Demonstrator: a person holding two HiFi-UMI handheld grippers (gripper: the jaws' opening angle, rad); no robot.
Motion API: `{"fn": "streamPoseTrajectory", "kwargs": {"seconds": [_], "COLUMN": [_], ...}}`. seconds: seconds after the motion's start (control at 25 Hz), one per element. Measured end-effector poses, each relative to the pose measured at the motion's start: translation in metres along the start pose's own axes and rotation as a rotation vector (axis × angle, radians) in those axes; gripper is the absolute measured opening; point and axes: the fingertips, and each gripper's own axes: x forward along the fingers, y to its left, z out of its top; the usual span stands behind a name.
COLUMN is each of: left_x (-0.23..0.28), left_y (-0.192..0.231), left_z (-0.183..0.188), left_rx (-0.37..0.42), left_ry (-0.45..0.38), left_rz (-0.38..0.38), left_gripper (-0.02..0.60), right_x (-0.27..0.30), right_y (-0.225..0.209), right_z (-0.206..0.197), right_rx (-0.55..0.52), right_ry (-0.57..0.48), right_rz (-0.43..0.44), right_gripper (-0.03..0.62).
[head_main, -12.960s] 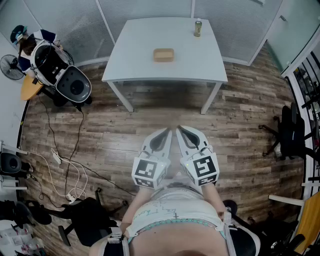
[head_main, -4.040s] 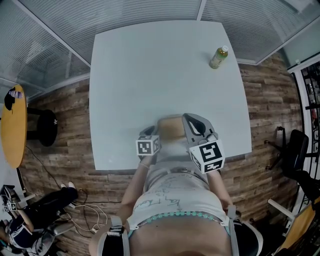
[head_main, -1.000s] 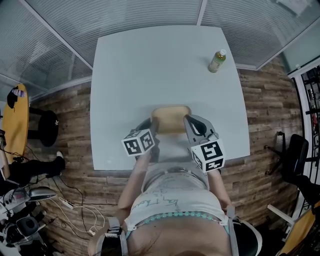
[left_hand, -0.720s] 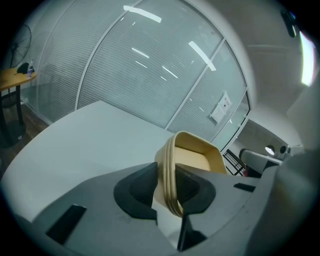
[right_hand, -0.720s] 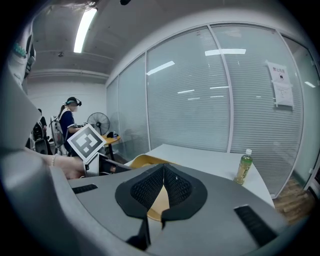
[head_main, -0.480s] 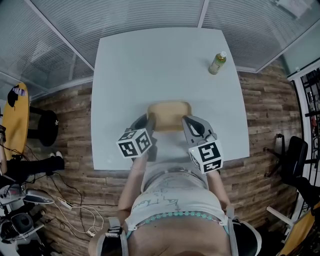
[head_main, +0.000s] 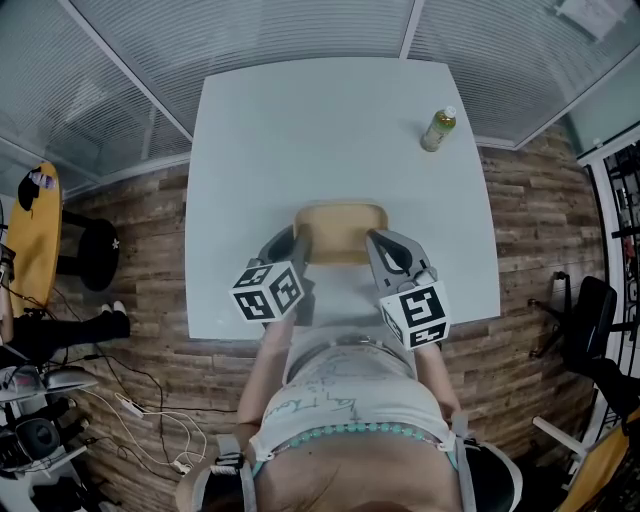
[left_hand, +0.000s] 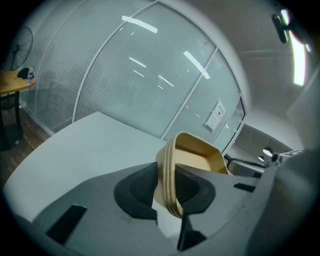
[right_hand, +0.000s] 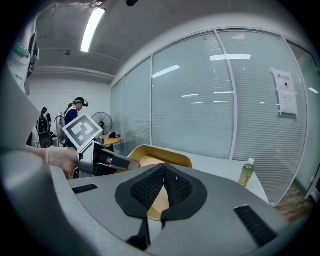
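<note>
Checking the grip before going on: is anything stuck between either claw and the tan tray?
Nothing visible. The left claw is shut straight on the tray, at its left rim, and the right claw at its right rim. The bottle stands apart, near the far right corner of the table.

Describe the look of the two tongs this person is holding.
The left tongs and right tongs are pale grey, wedge-shaped shells that taper toward the tips. Each carries a white cube printed with black square markers. The right one's pads are black with a mesh texture.
</note>
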Motion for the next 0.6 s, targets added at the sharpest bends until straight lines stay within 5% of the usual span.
{"fn": "streamPoseTrajectory", "kwargs": {"seconds": [0.6], "left_x": [-0.0023], "left_y": [-0.0112], "left_z": [-0.0014], "left_rx": [-0.005], "left_ry": [0.01], "left_rz": [-0.025], "left_gripper": [0.061], "right_x": [-0.002], "right_y": [-0.0012], "right_z": [0.002], "right_rx": [0.008], "right_ry": [-0.009], "right_rz": [0.005], "right_gripper": [0.0]}}
